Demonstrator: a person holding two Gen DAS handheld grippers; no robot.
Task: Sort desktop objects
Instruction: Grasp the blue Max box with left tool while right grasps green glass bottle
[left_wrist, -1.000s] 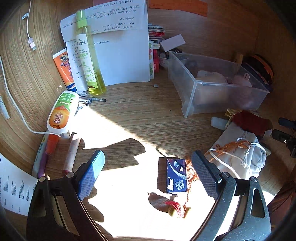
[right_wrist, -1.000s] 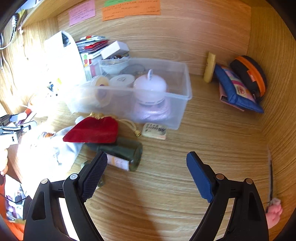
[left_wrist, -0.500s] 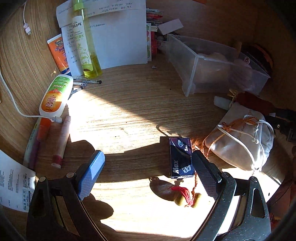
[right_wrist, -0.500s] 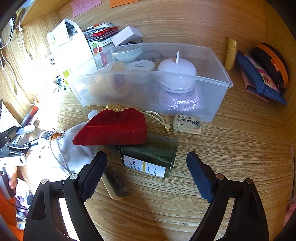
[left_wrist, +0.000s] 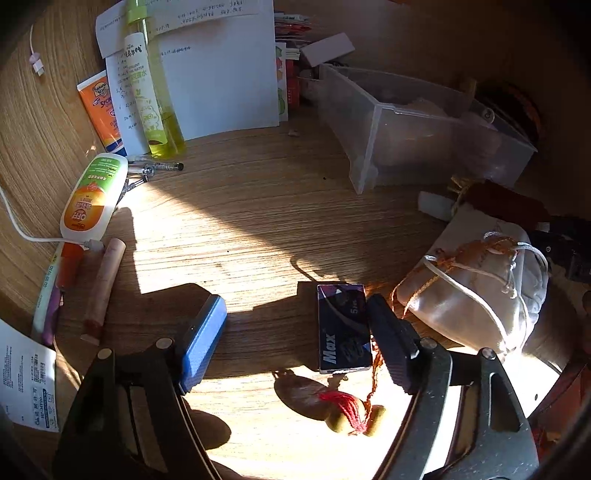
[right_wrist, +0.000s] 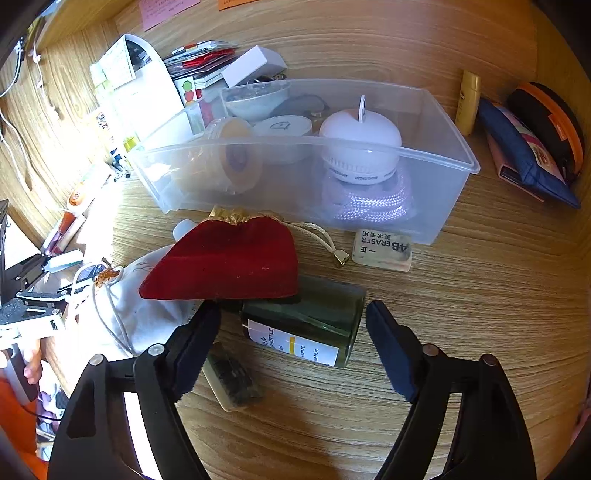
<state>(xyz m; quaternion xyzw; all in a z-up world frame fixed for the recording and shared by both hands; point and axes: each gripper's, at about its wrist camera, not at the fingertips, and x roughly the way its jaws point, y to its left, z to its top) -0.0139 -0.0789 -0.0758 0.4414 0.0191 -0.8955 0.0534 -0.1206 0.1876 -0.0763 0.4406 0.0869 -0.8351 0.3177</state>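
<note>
Two grippers, both narrowing: your left gripper (left_wrist: 295, 332) straddles the desk, its right pad beside the blue box (left_wrist: 343, 328) at lower centre, nothing gripped; your right gripper (right_wrist: 291, 332) brackets the green bottle (right_wrist: 306, 325) lying mid-frame, pads short of contact, presumably lining up a pickup.

"Max" on dark box (left_wrist: 344, 328); "4B ERASER" on eraser (right_wrist: 382, 249)

wood-grain desk (right_wrist: 461, 295); clear plastic bin (right_wrist: 424, 177); red velvet pouch (right_wrist: 229, 258).
</note>
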